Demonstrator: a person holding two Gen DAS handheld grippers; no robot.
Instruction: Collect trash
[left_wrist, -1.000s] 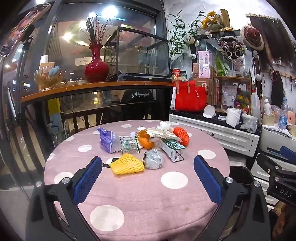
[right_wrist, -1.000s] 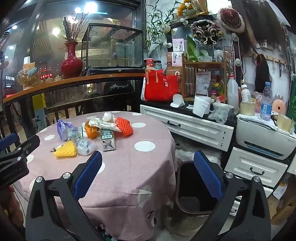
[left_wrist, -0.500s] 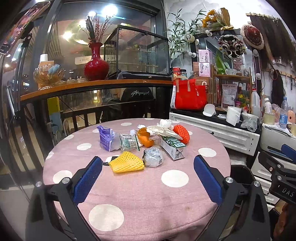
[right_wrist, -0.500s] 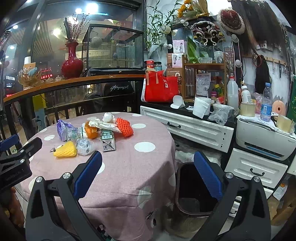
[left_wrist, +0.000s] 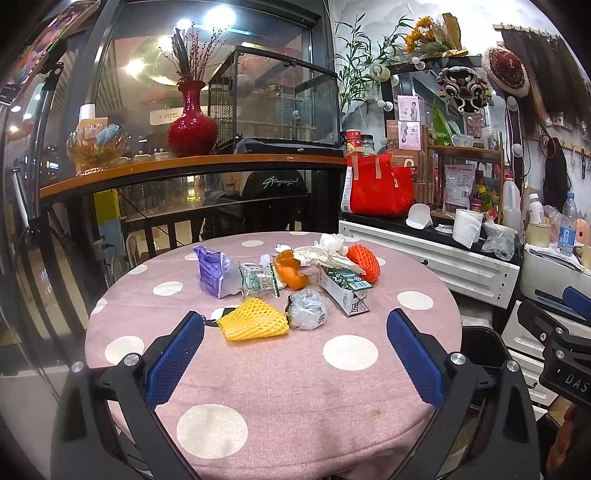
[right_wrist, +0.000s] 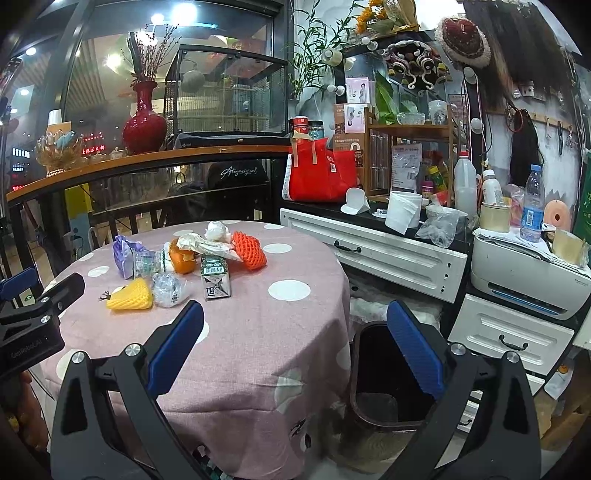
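Observation:
Trash lies in a cluster on the round pink polka-dot table (left_wrist: 280, 384): a yellow foam net (left_wrist: 253, 325), a crumpled clear wrapper (left_wrist: 306, 314), a green-and-white carton (left_wrist: 345, 290), an orange peel (left_wrist: 290, 271), a red foam net (left_wrist: 364, 258), a purple bag (left_wrist: 212, 269) and white tissue (left_wrist: 325, 251). My left gripper (left_wrist: 295, 354) hovers open over the table's near side, short of the yellow net. My right gripper (right_wrist: 295, 350) is open and empty, held above the table's right edge and a dark bin (right_wrist: 388, 373) on the floor. Across the table I see the carton (right_wrist: 216, 275).
A white drawer cabinet (right_wrist: 388, 254) stands to the right of the table with a red bag (right_wrist: 321, 173), bottles and a printer (right_wrist: 528, 280). A dark railing with a wooden ledge and a red vase (left_wrist: 192, 125) runs behind the table.
Both grippers have drifted only slightly; the left view has crept a little towards the table. Nothing has been grasped or moved.

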